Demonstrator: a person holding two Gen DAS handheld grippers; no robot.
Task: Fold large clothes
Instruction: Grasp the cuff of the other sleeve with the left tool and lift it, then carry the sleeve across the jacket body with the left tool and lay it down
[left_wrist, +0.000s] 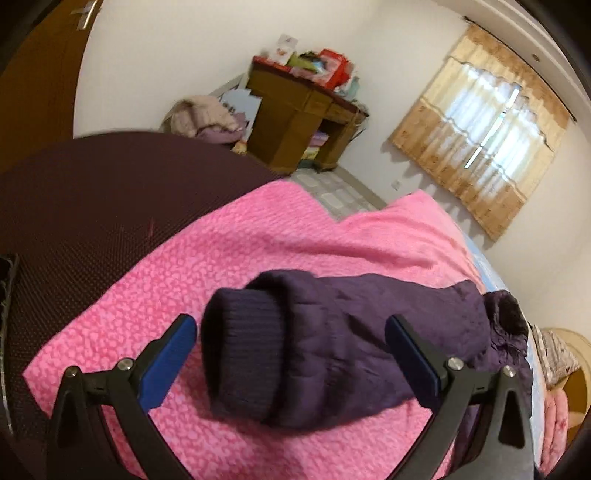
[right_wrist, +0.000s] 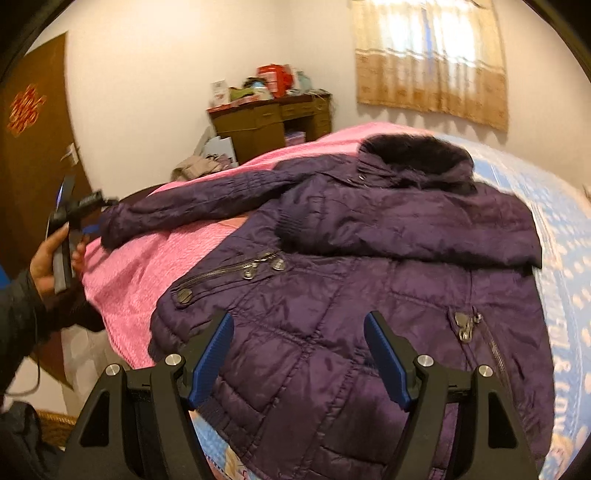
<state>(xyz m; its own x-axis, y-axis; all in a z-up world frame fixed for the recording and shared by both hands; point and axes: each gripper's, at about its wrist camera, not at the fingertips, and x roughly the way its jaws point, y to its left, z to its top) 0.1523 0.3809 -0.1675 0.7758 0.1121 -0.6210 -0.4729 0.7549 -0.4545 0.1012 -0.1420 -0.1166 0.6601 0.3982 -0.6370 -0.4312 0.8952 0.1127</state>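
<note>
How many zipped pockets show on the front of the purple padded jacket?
2: one slanted zip pocket on the jacket's left half in the right wrist view, another near its right edge. Folded cloth may hide others.

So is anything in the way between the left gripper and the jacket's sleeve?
Nothing visible. The left gripper has its jaws open either side of the sleeve cuff of the purple jacket, which lies on the pink blanket.

Jacket (right_wrist: 369, 258): dark purple, quilted, black fur collar (right_wrist: 417, 151). Blanket (left_wrist: 229, 243): pink, pebbled texture. Sheet (right_wrist: 554, 236): light blue, pale dots.
</note>
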